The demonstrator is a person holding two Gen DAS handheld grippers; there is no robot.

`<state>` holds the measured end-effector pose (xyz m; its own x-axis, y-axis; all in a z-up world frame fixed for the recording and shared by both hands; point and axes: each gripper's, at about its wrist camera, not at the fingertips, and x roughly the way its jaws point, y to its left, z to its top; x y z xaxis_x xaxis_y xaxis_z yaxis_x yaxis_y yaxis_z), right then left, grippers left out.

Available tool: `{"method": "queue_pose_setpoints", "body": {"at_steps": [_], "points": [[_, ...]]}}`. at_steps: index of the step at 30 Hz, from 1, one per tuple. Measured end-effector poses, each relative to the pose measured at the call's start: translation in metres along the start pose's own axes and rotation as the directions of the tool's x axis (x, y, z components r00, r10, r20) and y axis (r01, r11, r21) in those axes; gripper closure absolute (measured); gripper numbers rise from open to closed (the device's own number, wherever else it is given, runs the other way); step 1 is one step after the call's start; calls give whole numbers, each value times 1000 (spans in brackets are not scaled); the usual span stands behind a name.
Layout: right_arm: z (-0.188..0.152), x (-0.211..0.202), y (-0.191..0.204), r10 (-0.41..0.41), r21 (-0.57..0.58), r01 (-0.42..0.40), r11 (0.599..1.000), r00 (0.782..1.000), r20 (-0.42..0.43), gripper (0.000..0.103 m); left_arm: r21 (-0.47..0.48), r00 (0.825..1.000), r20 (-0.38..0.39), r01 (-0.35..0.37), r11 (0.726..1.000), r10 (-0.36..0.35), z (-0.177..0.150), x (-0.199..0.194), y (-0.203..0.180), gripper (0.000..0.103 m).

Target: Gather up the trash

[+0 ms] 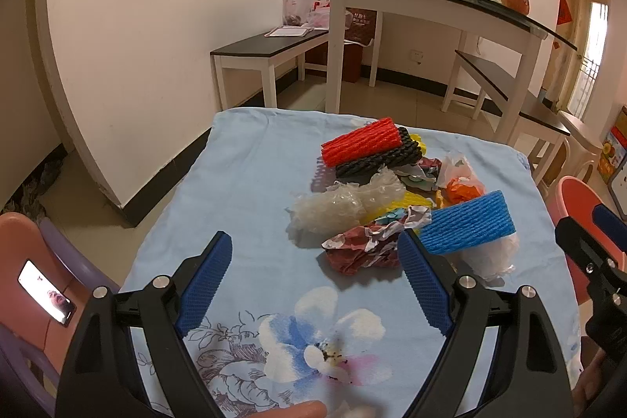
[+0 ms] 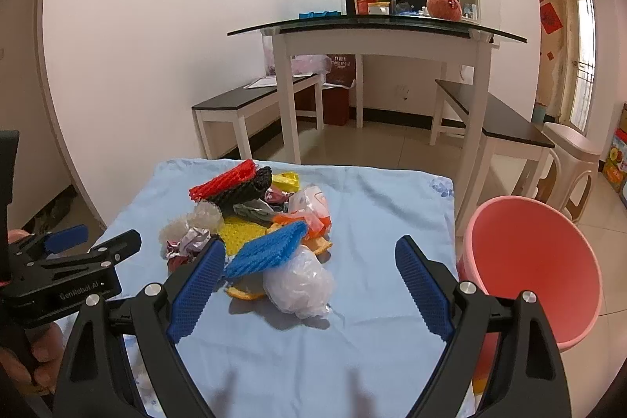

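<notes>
A pile of trash lies on the table's light-blue flowered cloth: a red foam net, a black foam net, bubble wrap, crumpled red-and-white paper, a blue foam net and a clear plastic bag. My left gripper is open just short of the crumpled paper, nothing between its fingers. In front of the plastic bag and the blue foam net, my right gripper stands open too, touching neither. Each gripper shows at the edge of the other's view.
A pink bin stands on the floor at the table's right side. On the left a pink chair holds a lit phone. Beyond are a white glass-topped table, two dark benches and a beige stool.
</notes>
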<state>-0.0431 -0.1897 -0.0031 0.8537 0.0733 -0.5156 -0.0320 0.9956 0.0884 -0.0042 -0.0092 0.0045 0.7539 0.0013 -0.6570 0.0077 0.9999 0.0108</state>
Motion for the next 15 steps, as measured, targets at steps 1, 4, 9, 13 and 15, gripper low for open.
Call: {"method": "queue_pose_setpoints", "body": {"at_steps": [1, 4, 9, 13, 15], "points": [[0, -1, 0, -1, 2, 1, 1000, 1000, 3, 16, 1, 1000, -4, 9, 1000, -9, 1, 6, 9, 16], [0, -1, -1, -4, 4, 3, 1000, 1000, 9, 16, -3, 1000, -5, 11, 1000, -11, 1, 6, 11, 16], [1, -3, -1, -3, 7, 3, 1000, 1000, 17, 16, 0, 1000, -1, 10, 1000, -10, 2, 5, 9, 16], [1, -3, -1, -4, 8, 4, 1000, 1000, 16, 16, -6, 1000, -5, 12, 1000, -12, -1, 6, 10, 16], [1, -3, -1, -3, 9, 3, 1000, 1000, 18, 16, -5, 1000, -4, 13, 1000, -13, -1, 6, 10, 16]]}}
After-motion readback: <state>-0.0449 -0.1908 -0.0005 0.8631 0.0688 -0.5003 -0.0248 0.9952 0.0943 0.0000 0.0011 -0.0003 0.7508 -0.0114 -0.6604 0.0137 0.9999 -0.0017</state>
